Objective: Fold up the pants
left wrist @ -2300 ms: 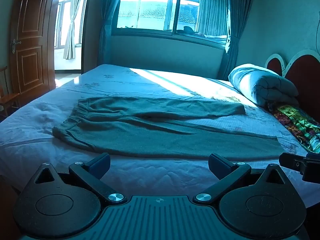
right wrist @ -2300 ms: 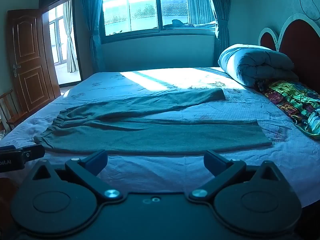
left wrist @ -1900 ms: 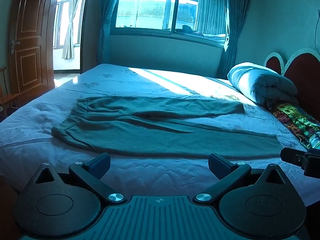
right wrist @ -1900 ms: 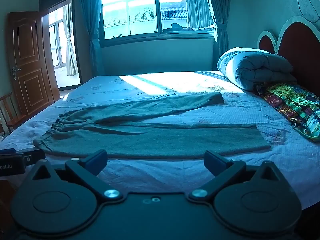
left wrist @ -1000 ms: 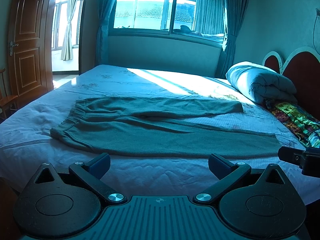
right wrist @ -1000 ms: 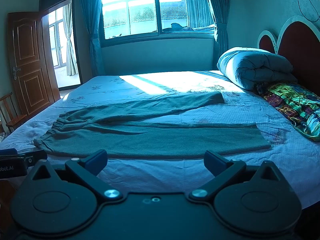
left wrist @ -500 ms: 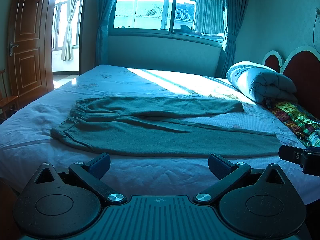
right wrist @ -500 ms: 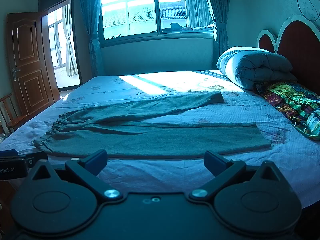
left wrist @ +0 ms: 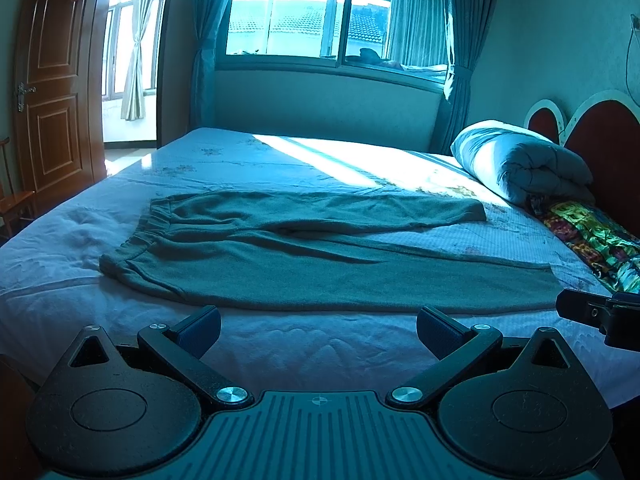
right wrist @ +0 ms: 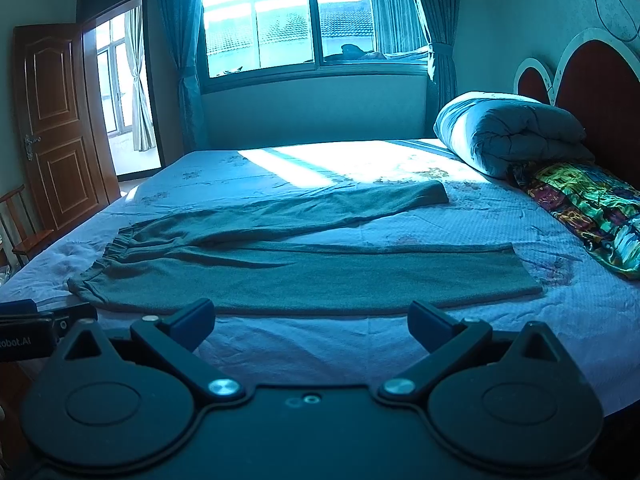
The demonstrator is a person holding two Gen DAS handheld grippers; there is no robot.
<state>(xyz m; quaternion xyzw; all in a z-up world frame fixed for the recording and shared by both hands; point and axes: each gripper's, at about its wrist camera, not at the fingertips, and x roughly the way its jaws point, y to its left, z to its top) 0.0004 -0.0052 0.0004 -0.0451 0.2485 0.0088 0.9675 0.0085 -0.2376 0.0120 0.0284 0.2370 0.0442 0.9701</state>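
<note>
Wide bed with pale blue sheet [left wrist: 280, 344] ahead of both my hand-held grippers. Dark green soft knit pants [right wrist: 304, 276] flat on it, waistband toward my left, legs splayed rightward. Looks light, limp, will drape; pinch waistband and hem. Left hand-held gripper [left wrist: 318, 326], right hand-held gripper [right wrist: 310, 316] spread wide, holding nothing.

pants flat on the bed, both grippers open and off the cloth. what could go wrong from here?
1. The pants lie flat on the bed sheet; a pinch by the left gripper or right gripper may catch sheet too.
2. The legs are splayed apart, so the far leg may land skewed.
3. Wrinkles near the waistband could get folded in.
</note>
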